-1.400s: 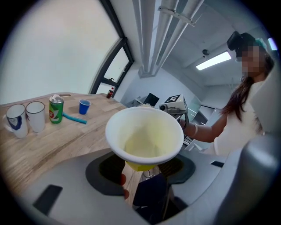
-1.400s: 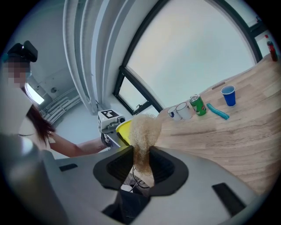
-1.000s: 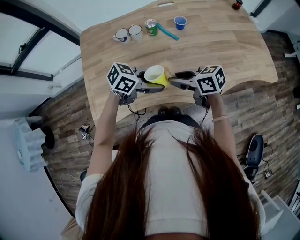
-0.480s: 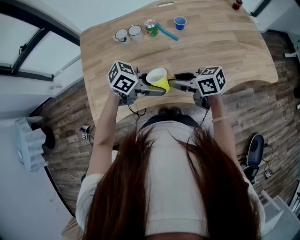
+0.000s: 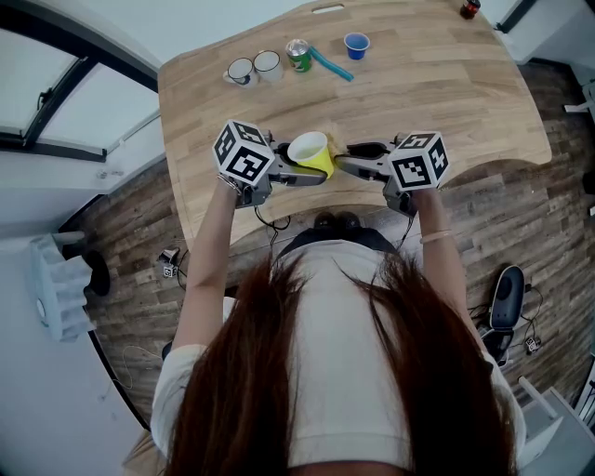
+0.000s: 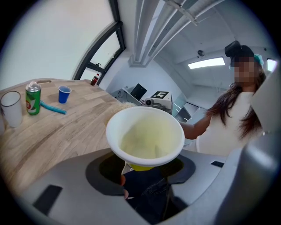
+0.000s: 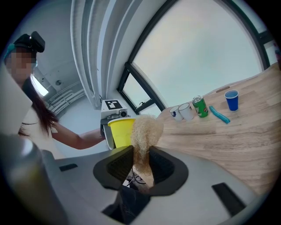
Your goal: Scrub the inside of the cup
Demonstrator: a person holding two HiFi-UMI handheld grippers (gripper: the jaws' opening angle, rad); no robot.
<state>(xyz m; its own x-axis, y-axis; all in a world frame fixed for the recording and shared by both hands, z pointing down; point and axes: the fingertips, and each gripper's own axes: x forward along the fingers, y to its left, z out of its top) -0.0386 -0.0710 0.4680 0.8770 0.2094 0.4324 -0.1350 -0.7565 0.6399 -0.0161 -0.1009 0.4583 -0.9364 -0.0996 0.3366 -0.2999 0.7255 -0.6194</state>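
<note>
A yellow cup (image 5: 310,151) with a white inside is held by its base in my left gripper (image 5: 297,170), above the near edge of the wooden table (image 5: 446,102). In the left gripper view the cup (image 6: 145,137) tilts its mouth toward the camera and its inside shows nothing in it. My right gripper (image 5: 347,159) is shut on a tan fuzzy scrubber (image 7: 142,136). The scrubber's tip stands just beside the cup's (image 7: 120,132) outer wall, not inside it. A bit of the scrubber (image 6: 124,105) shows past the cup's far rim.
At the table's far side stand two white mugs (image 5: 253,66), a green can (image 5: 298,53), a blue stick (image 5: 332,64) and a small blue cup (image 5: 357,44). A dark red thing (image 5: 471,8) sits at the far right corner. The floor lies below the grippers.
</note>
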